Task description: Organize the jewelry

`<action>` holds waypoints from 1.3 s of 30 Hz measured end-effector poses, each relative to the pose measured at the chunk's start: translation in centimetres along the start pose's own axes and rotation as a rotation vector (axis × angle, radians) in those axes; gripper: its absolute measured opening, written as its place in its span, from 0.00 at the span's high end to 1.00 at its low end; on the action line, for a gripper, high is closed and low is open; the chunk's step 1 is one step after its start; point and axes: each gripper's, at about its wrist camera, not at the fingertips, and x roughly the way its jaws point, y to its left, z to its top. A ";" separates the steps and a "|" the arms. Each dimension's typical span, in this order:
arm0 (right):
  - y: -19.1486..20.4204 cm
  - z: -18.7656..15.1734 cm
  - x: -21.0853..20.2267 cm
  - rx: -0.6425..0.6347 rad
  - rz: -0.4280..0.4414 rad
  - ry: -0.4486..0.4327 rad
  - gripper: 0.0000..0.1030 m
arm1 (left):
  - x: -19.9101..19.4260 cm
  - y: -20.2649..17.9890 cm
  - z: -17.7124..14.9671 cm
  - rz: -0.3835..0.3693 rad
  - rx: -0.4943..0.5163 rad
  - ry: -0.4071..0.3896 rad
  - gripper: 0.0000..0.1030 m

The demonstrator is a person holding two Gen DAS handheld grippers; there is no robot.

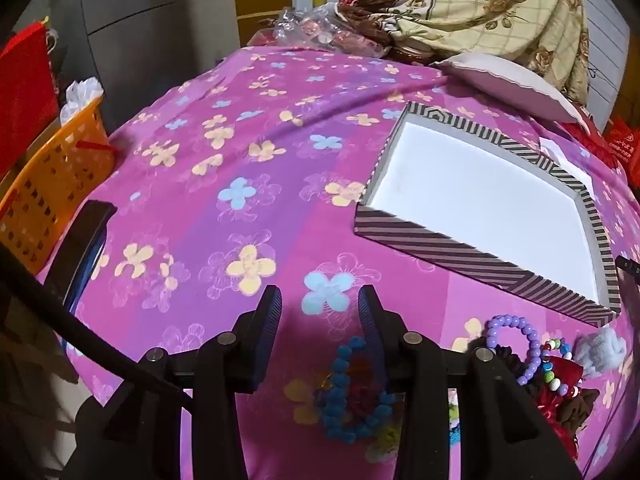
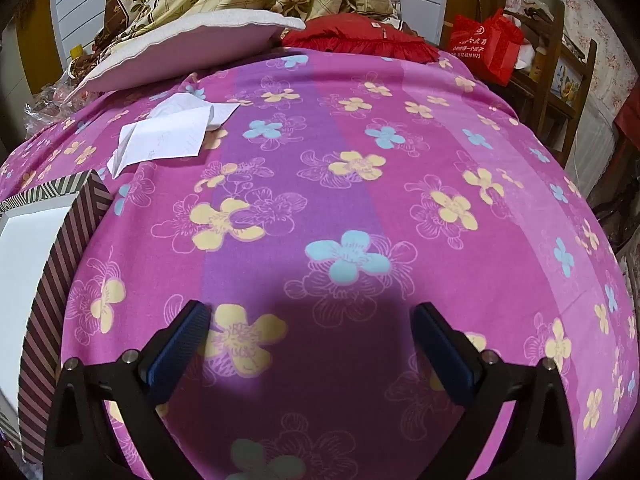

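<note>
On the bed: blue pom-pom bracelet (image 1: pixel 352 392) lies under my left gripper (image 1: pixel 320 308), striped cardboard box (image 1: pixel 436 244) just beyond.
Risk: I judge soft beads may snag neighbouring purple bead bracelet (image 1: pixel 516 336).
Left fingers: open, holding nothing.
Right fingers: right gripper (image 2: pixel 310 322) spread wide, empty above bedsheet (image 2: pixel 360 128).

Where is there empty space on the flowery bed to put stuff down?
The striped box is empty inside. The flowery sheet is bare between the box and the orange basket, and right of the box below the white papers. It is crowded near the blue bracelet and purple bracelet.
</note>
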 end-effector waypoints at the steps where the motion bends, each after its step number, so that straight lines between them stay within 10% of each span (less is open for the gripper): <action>1: -0.1 0.0 -0.1 0.002 0.008 -0.005 0.00 | -0.1 0.0 -0.1 0.001 0.001 0.003 0.60; 23: 1.1 -1.6 -1.9 -0.061 0.046 0.152 0.00 | -1.3 -0.7 -3.7 -0.033 0.047 0.057 0.60; 28: 2.5 -5.8 -7.6 -0.001 0.124 0.150 0.05 | -2.7 -1.5 -4.3 -0.046 0.077 0.020 0.60; 35: 8.4 -11.0 -20.0 -0.072 0.269 -0.129 0.01 | -4.8 -1.5 -4.5 -0.046 0.073 -0.036 0.60; 39: 11.8 -12.4 -20.8 -0.056 0.372 -0.052 0.00 | -5.8 -1.1 -4.9 -0.043 0.062 -0.054 0.60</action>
